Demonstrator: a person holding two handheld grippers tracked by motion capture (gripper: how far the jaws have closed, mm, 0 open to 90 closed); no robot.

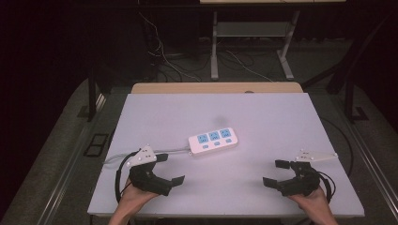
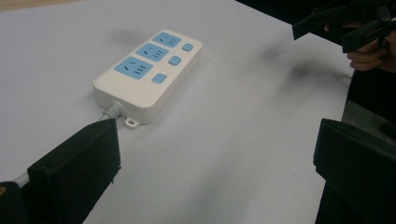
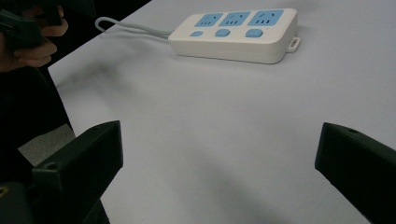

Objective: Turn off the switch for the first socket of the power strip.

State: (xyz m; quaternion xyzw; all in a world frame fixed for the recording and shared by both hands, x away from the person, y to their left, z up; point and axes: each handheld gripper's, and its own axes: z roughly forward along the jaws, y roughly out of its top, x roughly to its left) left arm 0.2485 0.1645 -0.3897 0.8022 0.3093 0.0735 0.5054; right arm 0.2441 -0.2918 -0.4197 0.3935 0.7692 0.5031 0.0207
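A white power strip (image 1: 213, 140) with three blue sockets and three blue buttons is lying flat near the middle of the surface (image 1: 263, 112), slightly left of centre, its grey cord (image 1: 173, 150) trailing off to the left toward the near-left edge. It is looking like a rigid, light plastic block with smooth, somewhat slippery sides, so gripping across its narrow width, on the two long side walls, is probably the firmest hold; the cord is soft and will likely drag behind it. A small mounting tab (image 2: 130, 122) is sticking out at the cord end. The left hand-held gripper (image 1: 166, 174) is resting at the near left with its jaws spread wide and holding nothing, and the right hand-held gripper (image 1: 277, 173) is sitting at the near right, likewise wide open and empty, both well apart from the strip. The surface is a matte, pale board showing faint dark smudges. Beyond its far edge a wooden strip (image 1: 216, 87) is showing, then dark floor with loose cables (image 1: 164, 51) and the legs of a white stand (image 1: 214, 44).
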